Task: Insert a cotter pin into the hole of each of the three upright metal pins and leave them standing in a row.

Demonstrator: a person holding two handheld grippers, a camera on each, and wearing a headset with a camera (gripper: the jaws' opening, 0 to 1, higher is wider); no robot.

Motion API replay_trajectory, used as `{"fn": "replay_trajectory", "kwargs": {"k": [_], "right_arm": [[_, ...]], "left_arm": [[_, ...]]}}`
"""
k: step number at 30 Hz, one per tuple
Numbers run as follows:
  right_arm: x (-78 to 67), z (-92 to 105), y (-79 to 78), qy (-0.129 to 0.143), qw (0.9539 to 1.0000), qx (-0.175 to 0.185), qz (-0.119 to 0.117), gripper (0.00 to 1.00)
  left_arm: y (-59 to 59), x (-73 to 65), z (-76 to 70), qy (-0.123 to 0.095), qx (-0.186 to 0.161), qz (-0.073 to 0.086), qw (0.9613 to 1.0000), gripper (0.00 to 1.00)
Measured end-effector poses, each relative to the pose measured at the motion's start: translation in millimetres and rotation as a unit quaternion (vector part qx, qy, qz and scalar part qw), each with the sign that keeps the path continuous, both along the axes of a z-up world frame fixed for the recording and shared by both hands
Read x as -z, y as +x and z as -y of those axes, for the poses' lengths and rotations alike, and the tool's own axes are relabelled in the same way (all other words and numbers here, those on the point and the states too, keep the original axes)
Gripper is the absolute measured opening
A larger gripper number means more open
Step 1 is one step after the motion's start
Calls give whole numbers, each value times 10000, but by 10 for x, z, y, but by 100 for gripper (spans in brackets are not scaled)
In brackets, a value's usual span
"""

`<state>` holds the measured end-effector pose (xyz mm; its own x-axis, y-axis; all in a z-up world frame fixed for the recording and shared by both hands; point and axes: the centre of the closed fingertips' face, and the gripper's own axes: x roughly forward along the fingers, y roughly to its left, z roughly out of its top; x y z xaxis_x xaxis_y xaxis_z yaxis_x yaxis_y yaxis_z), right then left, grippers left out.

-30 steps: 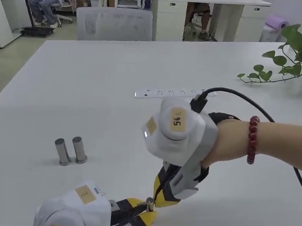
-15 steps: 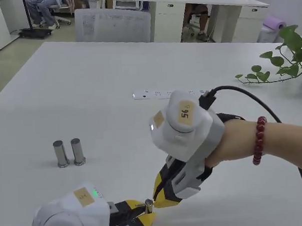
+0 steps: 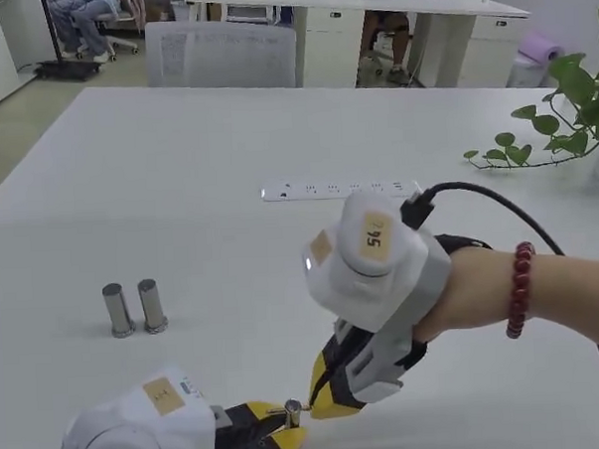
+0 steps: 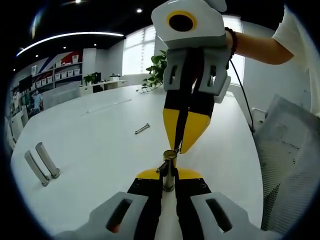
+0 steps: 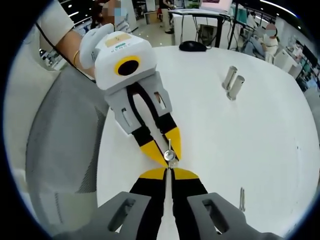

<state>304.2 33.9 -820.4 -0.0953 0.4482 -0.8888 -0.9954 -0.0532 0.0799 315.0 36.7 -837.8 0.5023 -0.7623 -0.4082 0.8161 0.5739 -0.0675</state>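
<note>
My left gripper is low at the near table edge, shut on a short metal pin held upright in its yellow jaw tips. In the left gripper view the metal pin stands between the jaws of my left gripper. My right gripper comes down from above, its tips touching the pin's top. It is shut on a thin cotter pin at the pin's head. Two more metal pins stand side by side to the left.
A loose cotter pin lies on the white table, beyond the held pin. A white power strip lies mid-table, and the right gripper's black cable trails right. A plant sits far right, a chair beyond the far edge.
The head camera has shifted a little. My right gripper's body has leaned slightly to the right while its tips stay at the held pin. The left gripper keeps its hold.
</note>
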Motion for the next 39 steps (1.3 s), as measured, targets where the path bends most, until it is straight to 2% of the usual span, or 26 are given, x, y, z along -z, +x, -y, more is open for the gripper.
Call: {"fn": "replay_trajectory", "kwargs": {"k": [7,29,39], "right_arm": [[6,-19,3,12,10000,-57,55,5],[33,-28,-17,43,10000,30,15,6],[11,-16,-2,147,9997,190,4,10]], "left_arm": [[2,2,2,-14,-5,-15,10000,7],[-2,1,5,-39,-31,-36,10000,7],[-3,1,4,-70,-42,-52,10000,8]]}}
